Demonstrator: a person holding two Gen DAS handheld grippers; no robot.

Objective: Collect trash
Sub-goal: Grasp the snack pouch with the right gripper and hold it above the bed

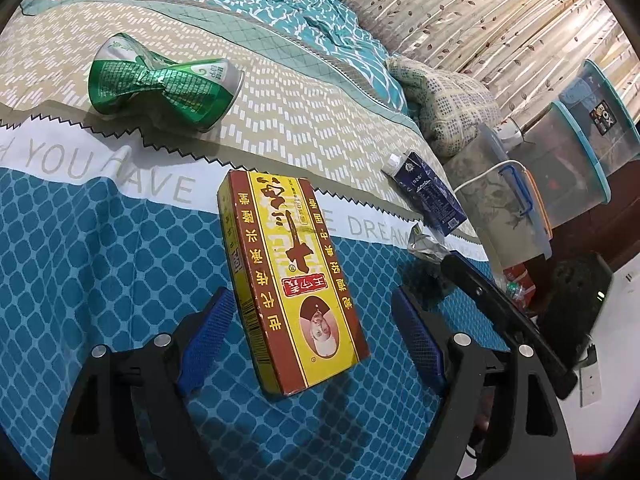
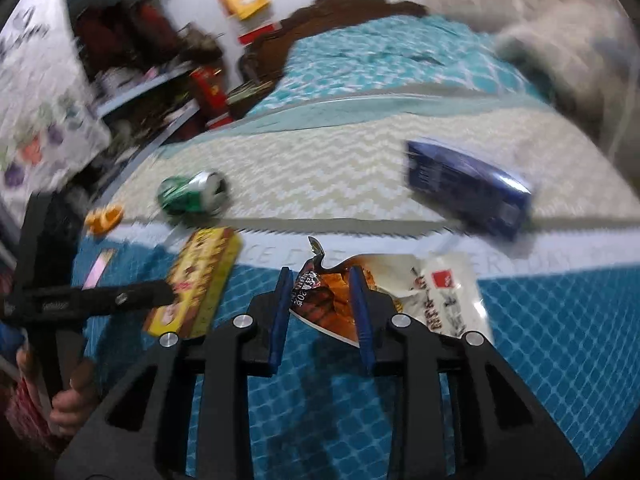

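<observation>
A yellow and red carton (image 1: 296,280) lies flat on the blue bedspread (image 1: 100,260). My left gripper (image 1: 312,296) is open around it, and the blue pads (image 1: 208,336) stand a little off its sides. In the right wrist view my right gripper (image 2: 320,276) is shut on an orange and white snack wrapper (image 2: 448,292), whose torn top sticks up between the fingers. The wrapper's silver edge (image 1: 424,244) shows at the right gripper's tip (image 1: 480,292) in the left wrist view. A crushed green can (image 1: 160,84) and a dark blue carton (image 1: 428,196) lie farther up the bed.
A folded blanket (image 1: 440,104) sits at the bed's far right. Clear storage bins (image 1: 520,208) stand on the floor beside the bed. A cluttered shelf (image 2: 152,80) stands left of the bed. A small orange item (image 2: 106,218) and a pink strip (image 2: 98,270) lie near the left edge.
</observation>
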